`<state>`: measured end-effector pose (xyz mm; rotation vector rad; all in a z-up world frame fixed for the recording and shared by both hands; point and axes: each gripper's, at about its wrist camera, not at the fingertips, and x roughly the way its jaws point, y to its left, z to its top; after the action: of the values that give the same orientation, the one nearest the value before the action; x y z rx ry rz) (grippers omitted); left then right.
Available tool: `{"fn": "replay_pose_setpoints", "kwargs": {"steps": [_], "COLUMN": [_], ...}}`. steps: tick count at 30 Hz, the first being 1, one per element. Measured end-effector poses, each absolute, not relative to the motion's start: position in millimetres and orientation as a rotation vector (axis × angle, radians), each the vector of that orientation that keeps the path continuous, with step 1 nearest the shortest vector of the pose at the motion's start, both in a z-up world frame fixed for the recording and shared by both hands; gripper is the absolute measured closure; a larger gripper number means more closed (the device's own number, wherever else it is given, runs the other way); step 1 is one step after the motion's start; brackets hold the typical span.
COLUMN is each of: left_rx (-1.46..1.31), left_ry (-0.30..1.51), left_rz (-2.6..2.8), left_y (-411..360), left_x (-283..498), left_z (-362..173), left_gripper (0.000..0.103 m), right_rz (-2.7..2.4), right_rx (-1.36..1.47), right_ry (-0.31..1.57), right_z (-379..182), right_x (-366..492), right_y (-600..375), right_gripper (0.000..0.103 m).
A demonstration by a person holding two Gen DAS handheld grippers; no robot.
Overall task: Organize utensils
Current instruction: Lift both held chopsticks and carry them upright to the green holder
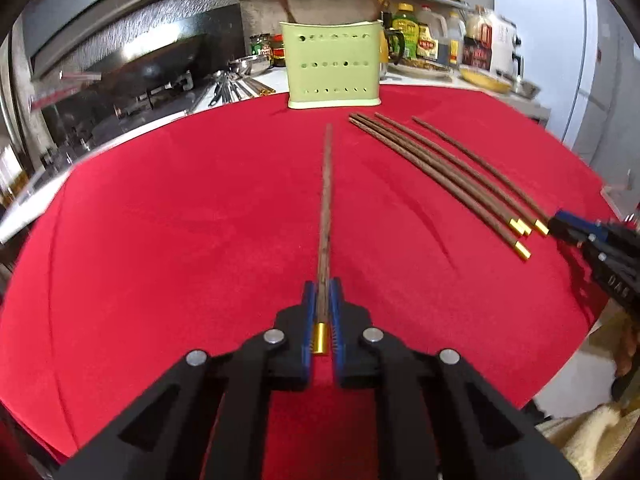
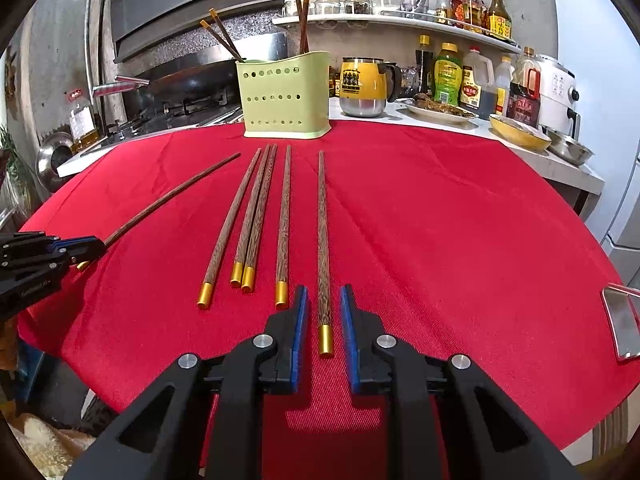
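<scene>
A brown chopstick with a gold cap (image 1: 325, 208) lies along the red cloth (image 1: 180, 220), and my left gripper (image 1: 323, 286) is shut on its capped end. The same gripper (image 2: 94, 250) shows at the left edge of the right wrist view, clamped on that stick (image 2: 172, 196). My right gripper (image 2: 323, 292) is open; another chopstick (image 2: 323, 240) lies between its blue pads (image 2: 301, 320) with a gap on each side. Several more chopsticks (image 2: 256, 208) lie side by side to its left. The green perforated holder (image 2: 285, 94) stands at the cloth's far edge with chopsticks (image 2: 302, 20) in it.
Behind the holder are a yellow mug (image 2: 364, 86), sauce bottles (image 2: 448, 74), a plate of food (image 2: 440, 110) and a yellow bowl (image 2: 520, 134). A stove with a wok (image 2: 188, 80) is at the back left. A shiny metal object (image 2: 622, 320) lies at the cloth's right edge.
</scene>
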<state>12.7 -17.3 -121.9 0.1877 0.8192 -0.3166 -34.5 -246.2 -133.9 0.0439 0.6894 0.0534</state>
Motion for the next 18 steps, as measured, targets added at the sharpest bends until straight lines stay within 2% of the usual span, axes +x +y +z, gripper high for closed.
{"fn": "replay_pose_setpoints", "kwargs": {"steps": [8, 18], "left_rx": [0.134, 0.073], "left_ry": [0.754, 0.476], "left_rz": [-0.305, -0.323], "left_y": [-4.8, 14.3], "left_x": [6.8, -7.3], "left_z": [-97.6, -0.6], "left_gripper": [0.096, 0.096], "right_rz": [0.047, 0.063], "right_rx": [0.055, 0.062], "right_ry": [0.676, 0.495], "right_z": [-116.2, -32.1], "right_x": [-39.8, -45.8], "right_y": [-248.5, -253.9], "right_gripper": [0.096, 0.096]}}
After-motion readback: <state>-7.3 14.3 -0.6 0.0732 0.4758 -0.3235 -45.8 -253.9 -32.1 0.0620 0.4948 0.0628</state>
